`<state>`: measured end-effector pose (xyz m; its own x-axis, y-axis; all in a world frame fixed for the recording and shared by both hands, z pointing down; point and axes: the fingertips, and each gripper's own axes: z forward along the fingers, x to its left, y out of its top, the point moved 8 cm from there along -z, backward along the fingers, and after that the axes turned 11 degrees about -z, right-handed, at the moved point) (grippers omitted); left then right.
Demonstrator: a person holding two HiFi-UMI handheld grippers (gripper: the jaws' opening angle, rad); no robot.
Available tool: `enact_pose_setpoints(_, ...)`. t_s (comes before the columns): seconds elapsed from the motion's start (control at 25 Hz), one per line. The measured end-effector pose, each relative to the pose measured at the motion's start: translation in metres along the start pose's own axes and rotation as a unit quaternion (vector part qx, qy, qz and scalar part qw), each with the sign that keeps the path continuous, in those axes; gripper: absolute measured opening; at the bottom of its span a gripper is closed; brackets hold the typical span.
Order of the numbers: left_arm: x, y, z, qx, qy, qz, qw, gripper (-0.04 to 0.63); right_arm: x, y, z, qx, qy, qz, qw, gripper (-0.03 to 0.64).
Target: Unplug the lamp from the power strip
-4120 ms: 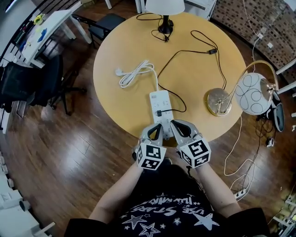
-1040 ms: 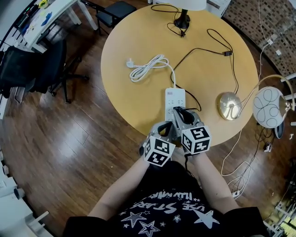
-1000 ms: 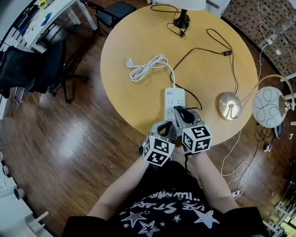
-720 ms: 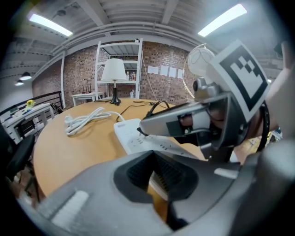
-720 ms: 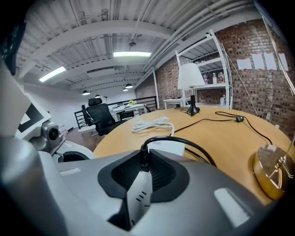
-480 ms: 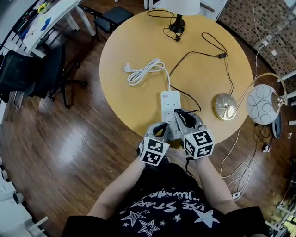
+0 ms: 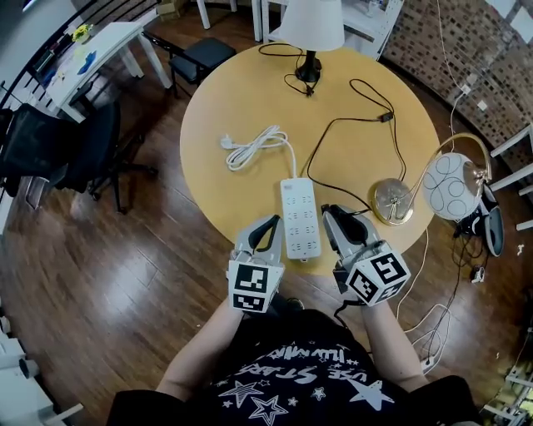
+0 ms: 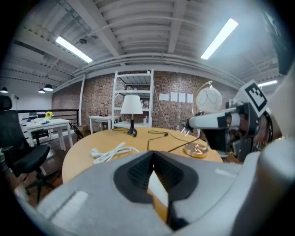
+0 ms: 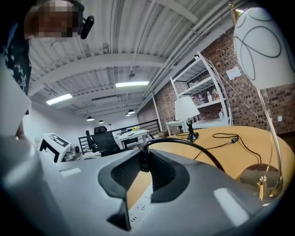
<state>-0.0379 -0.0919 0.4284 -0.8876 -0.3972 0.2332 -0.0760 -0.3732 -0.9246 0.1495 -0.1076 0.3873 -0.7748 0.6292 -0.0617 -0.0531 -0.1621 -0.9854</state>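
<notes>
Right gripper (image 7: 336,219) clamped narrow on the black plug (image 9: 143,157), which is clear of the sockets, just right of the power strip (image 7: 300,218) at the table's (image 7: 241,100) near edge. Left gripper (image 8: 152,159) pinched together, empty. Unplugging looks done. Next I lay the plug down and let go.

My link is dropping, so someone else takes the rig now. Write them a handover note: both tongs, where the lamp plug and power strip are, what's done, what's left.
Left tongs: shut, empty, just left of the power strip near the table edge closest to the person.
Right tongs: shut on the lamp's black plug, held off to the strip's right. Its cord runs to the lamp at the far edge.
Done: the plug is out and the strip's sockets look empty.
Left: probably just lay the plug on the table and open the right tongs.
</notes>
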Motion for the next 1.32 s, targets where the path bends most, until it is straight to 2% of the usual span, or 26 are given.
enact_pose_setpoints(0.12,-0.011,0.015,-0.012,-0.048,-0.005,0.004,0.9988,0.003,0.002,0.003,-0.006,-0.005,0.003,-0.008,1.0,0.06)
enact_pose_setpoints(0.24,-0.016,0.019,-0.019,-0.068,-0.007,0.004,0.9977,0.003,0.003,-0.002,-0.008,-0.004,0.003,-0.006,1.0,0.058)
enact_pose_setpoints(0.6,-0.023,0.013,-0.018,-0.058,-0.01,-0.002,0.9983,0.003,-0.003,-0.014,-0.014,0.021,-0.009,-0.02,1.0,0.058)
enact_pose_setpoints(1.04,-0.024,0.028,-0.02,-0.081,-0.013,0.013,0.9966,0.003,0.0,0.002,-0.015,-0.005,-0.013,-0.042,0.999,0.057)
enact_pose_setpoints(1.32,-0.02,0.03,-0.021,-0.083,-0.014,0.017,0.9963,0.003,0.002,0.001,-0.014,0.0,-0.012,-0.048,0.999,0.057)
